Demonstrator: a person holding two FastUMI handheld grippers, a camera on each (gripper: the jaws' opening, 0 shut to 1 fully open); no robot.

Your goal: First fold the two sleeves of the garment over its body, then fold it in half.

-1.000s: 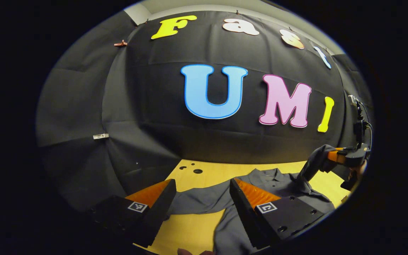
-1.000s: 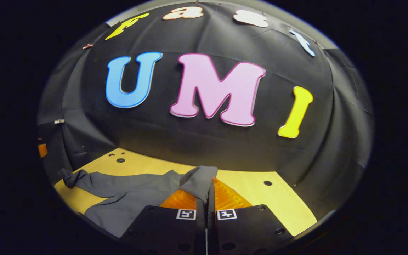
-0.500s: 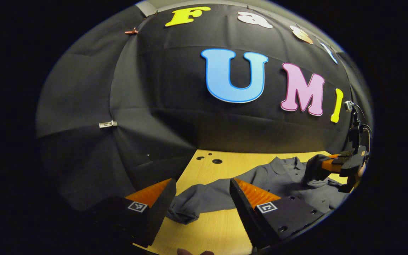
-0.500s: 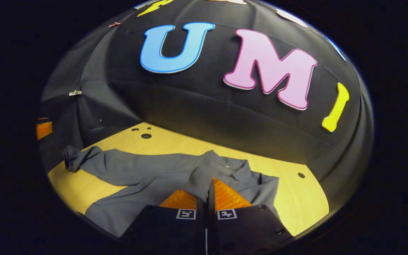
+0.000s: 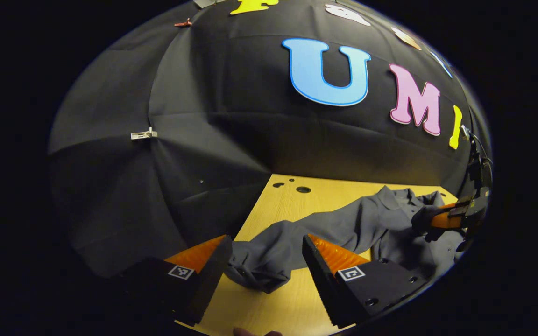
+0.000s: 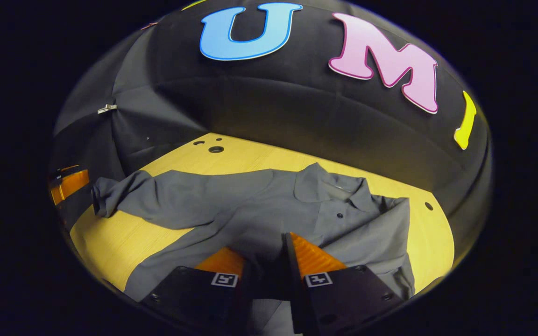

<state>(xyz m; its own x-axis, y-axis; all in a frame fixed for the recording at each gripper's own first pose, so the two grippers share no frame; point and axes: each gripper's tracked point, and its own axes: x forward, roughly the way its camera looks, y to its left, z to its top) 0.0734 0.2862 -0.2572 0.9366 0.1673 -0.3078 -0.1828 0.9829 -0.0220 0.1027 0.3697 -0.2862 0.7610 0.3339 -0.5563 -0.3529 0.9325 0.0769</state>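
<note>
Garment (image 6: 250, 210) lies spread on our wooden surface (image 6: 110, 238), one sleeve (image 6: 367, 233) folded over its body. Our right claw (image 6: 264, 261) stands slightly apart above the cloth; our left claw (image 5: 264, 261) gapes wide around the other sleeve's cuff (image 5: 257, 273).

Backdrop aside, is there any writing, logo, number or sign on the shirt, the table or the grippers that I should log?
Grey shirt: no word, logo or number that can be read.
Wooden table: none; just drilled holes.
Left gripper: square black-and-white markers on both fingers, a coded pattern, no letters.
Right gripper: the same kind of markers, no text.
</note>
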